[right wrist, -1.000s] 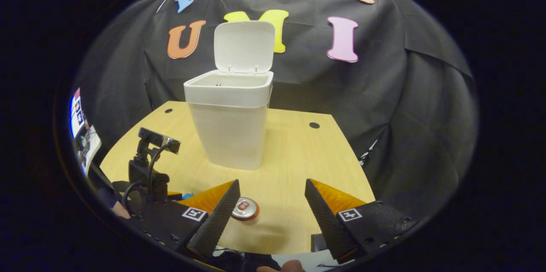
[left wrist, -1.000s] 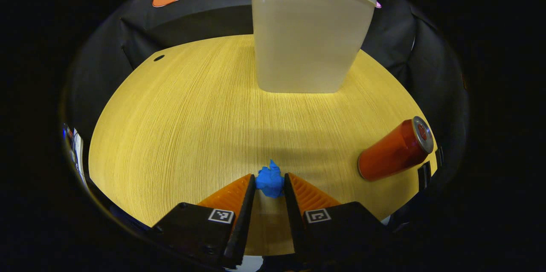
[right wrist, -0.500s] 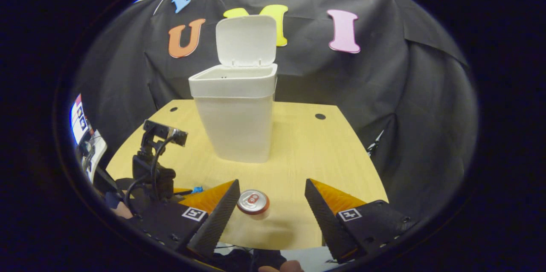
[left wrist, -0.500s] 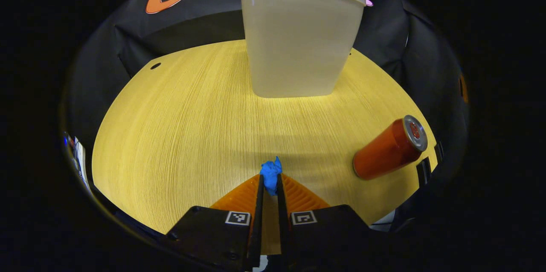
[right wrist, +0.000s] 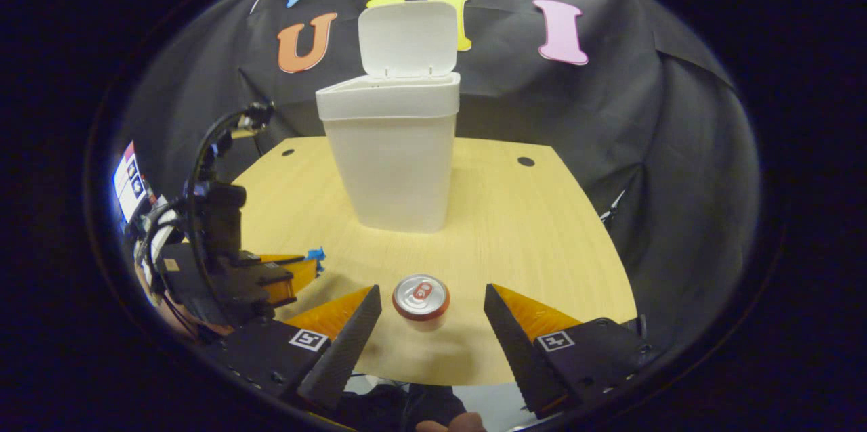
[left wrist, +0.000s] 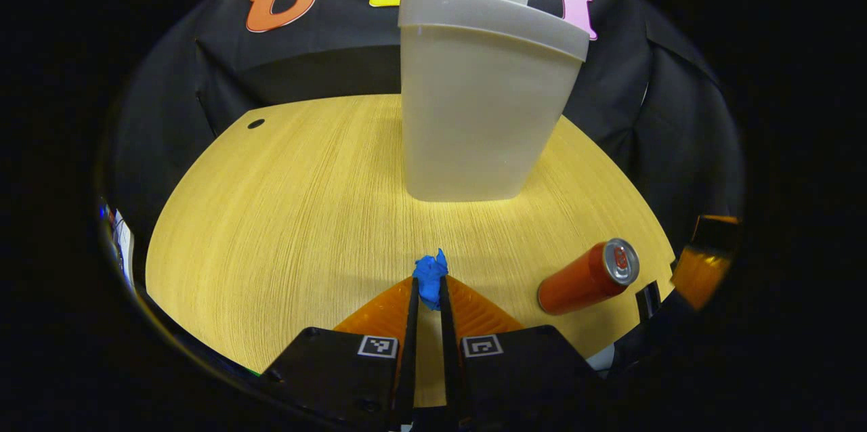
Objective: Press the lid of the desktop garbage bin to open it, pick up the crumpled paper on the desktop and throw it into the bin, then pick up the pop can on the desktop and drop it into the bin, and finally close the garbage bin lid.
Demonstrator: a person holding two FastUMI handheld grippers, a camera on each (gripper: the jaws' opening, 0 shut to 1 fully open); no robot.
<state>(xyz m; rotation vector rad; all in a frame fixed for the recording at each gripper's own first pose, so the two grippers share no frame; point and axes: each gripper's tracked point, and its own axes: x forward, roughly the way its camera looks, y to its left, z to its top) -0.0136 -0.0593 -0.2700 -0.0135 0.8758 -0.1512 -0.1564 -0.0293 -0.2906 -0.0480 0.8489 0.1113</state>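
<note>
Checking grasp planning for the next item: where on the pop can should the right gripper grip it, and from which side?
Grip the pop can across its round side wall, coming down from above and in front. It stands upright on the table, top towards the camera, between the open fingers of the right gripper, apart from the bin.

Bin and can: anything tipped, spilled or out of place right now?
Nothing stands out. The bin stands upright with its lid up, the can stands upright on the table, and the left gripper holds the paper.
</note>
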